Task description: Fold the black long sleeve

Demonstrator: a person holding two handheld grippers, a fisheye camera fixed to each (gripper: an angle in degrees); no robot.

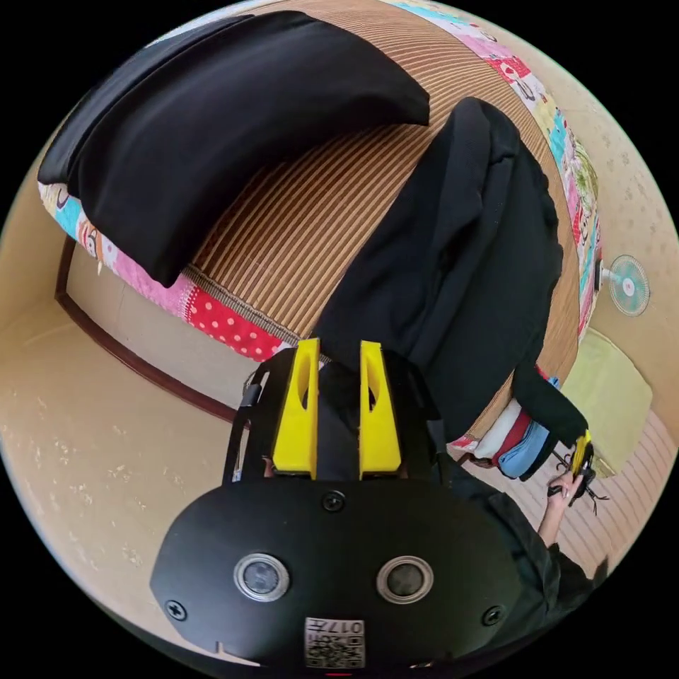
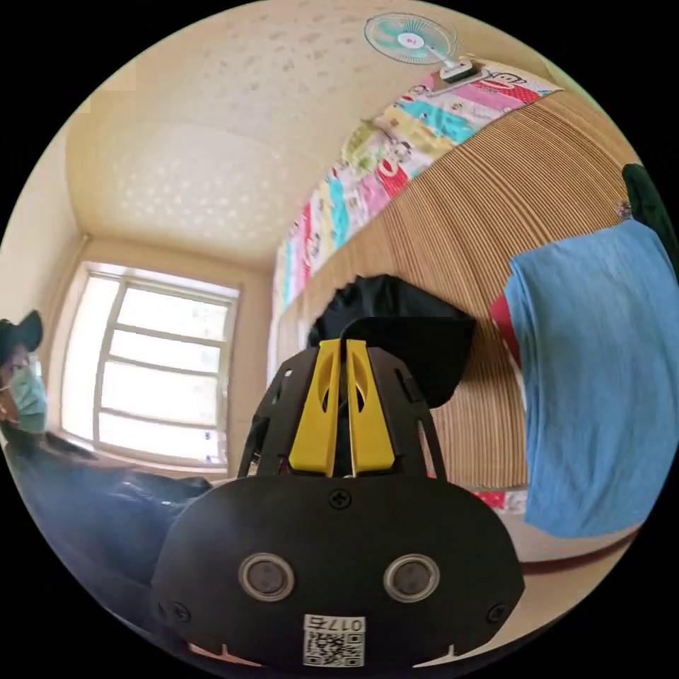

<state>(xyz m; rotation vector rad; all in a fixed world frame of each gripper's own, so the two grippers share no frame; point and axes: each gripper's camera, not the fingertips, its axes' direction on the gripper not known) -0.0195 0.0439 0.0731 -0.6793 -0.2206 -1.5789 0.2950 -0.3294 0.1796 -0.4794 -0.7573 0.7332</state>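
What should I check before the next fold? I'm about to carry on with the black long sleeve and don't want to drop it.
1. Left gripper gripping the black long sleeve: ok, black cloth sits between the yellow jaws.
2. Right gripper gripping it: ok, jaws nearly closed on black cloth.
3. Garment supported: ok, most of it lies on the striped mat.
4. Bare mat to fold onto: ok, free mat between it and the folded black garment.
5. Blue cloth kept apart: ok in the right gripper view.
6. Sleeves lying flat: cannot tell, the cloth is bunched.

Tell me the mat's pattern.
Thin brown and tan stripes on the mat, clearest in the left gripper view.
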